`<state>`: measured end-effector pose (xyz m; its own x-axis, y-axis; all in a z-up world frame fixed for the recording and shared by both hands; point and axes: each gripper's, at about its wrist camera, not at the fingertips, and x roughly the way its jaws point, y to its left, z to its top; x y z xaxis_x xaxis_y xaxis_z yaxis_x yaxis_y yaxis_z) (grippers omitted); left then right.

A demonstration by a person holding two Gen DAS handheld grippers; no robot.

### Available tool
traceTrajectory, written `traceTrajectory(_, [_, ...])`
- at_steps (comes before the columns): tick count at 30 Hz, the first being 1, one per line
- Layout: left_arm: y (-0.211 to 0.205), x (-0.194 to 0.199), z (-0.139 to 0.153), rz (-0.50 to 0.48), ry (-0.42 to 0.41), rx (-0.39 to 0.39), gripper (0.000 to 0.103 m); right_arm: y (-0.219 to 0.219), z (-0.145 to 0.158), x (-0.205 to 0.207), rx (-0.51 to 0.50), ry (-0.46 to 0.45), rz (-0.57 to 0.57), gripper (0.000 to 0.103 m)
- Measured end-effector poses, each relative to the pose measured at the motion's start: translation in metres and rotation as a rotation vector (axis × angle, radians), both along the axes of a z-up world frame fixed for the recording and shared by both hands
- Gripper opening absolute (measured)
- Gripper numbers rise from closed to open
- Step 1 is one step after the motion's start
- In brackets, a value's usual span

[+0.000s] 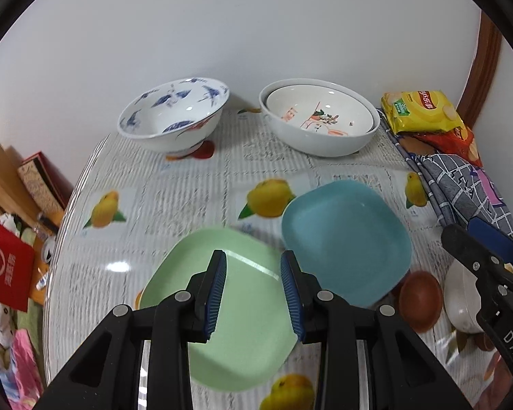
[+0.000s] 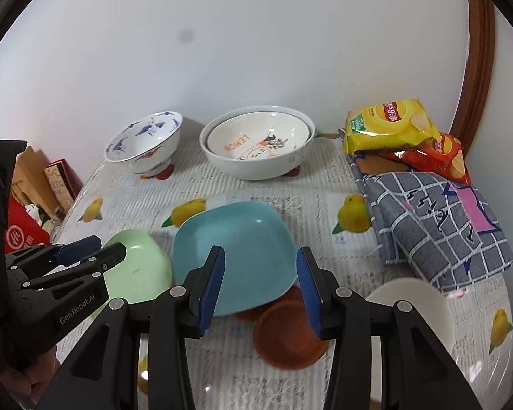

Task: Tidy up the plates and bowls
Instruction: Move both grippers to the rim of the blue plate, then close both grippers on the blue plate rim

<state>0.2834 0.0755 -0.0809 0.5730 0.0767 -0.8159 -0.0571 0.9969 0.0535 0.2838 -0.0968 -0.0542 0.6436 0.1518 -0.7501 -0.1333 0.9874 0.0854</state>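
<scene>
Green plate (image 1: 236, 311), blue plate (image 1: 345, 242), lemon-print tablecloth (image 1: 174, 184)

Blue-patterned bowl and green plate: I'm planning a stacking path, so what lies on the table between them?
Nothing: between the blue-patterned bowl and the green plate only the lemon-print tablecloth shows, clearest in the left wrist view.

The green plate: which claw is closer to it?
Left. The left claw hangs open right over the green plate. The right claw is off to its side, open over the blue plate and brown dish.
</scene>
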Motion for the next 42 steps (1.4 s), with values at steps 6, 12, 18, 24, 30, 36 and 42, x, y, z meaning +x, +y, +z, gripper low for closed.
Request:
traceTrajectory(6, [-0.012, 0.027, -0.015, -0.022, 0.043, -0.014, 0.031, -0.01, -0.014, 0.027, -0.005, 0.018, 0.005, 0.043])
traceTrajectory(12, [-0.019, 0.047, -0.03, -0.007, 0.073, -0.002, 0.032, -0.017, -0.035, 0.056, 0.033, 0.061, 0.004, 0.043])
traceTrajectory(18, [-0.027, 0.063, -0.042, 0.0, 0.088, 0.011, 0.049, -0.016, -0.056, 0.07, 0.029, 0.095, 0.004, 0.043])
traceTrajectory(24, [-0.033, 0.076, -0.054, -0.01, 0.113, 0.008, 0.049, -0.01, -0.073, 0.074, 0.007, 0.136, 0.02, 0.043])
traceTrajectory(30, [-0.036, 0.082, -0.061, -0.022, 0.132, 0.002, 0.049, -0.007, -0.083, 0.076, -0.023, 0.159, 0.021, 0.043])
traceTrajectory(36, [-0.037, 0.087, -0.071, -0.036, 0.154, -0.011, 0.043, -0.003, -0.09, 0.079, -0.042, 0.185, 0.017, 0.043])
traceTrajectory(42, [-0.037, 0.091, -0.08, -0.032, 0.172, -0.004, 0.032, 0.001, -0.106, 0.086, -0.065, 0.245, 0.007, 0.025])
